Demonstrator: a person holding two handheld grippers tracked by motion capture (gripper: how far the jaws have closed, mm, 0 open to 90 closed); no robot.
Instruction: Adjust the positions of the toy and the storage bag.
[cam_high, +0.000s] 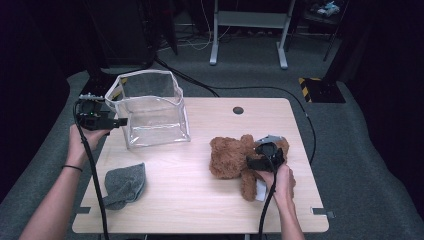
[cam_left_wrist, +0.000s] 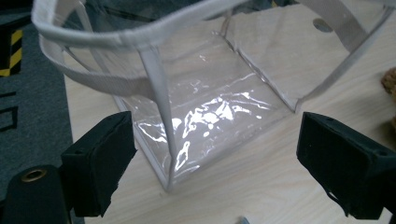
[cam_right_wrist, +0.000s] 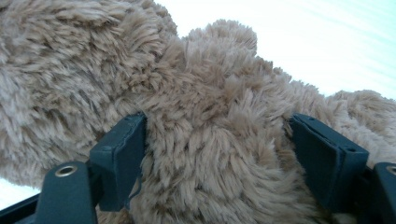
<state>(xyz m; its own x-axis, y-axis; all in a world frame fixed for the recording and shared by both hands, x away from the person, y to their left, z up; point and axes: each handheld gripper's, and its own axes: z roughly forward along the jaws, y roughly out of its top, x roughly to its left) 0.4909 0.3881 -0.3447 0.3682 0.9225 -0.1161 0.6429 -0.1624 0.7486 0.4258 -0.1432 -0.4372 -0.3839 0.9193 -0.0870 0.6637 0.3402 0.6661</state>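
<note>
We have the right gripper (cam_right_wrist: 217, 163) spread wide around the teddy bear (cam_high: 230, 156) near the worktop's right edge (not yet clamped); squeezing comes next, while the left gripper (cam_left_wrist: 215, 172) gapes empty at the clear bag (cam_high: 150, 107).

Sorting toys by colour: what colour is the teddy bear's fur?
Light brown; the teddy bear shows best in the right gripper view.

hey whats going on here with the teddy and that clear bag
A person at a wooden table holds a pair of tongs in each hand. The right tongs are open, pushed into the brown teddy bear, with its fur between the jaws. The left tongs are open at the near corner of the clear bag, which stands open at the table's back left; whether they touch it is unclear. A grey cloth lies untouched at front left. The bear still rests on the table.
</note>
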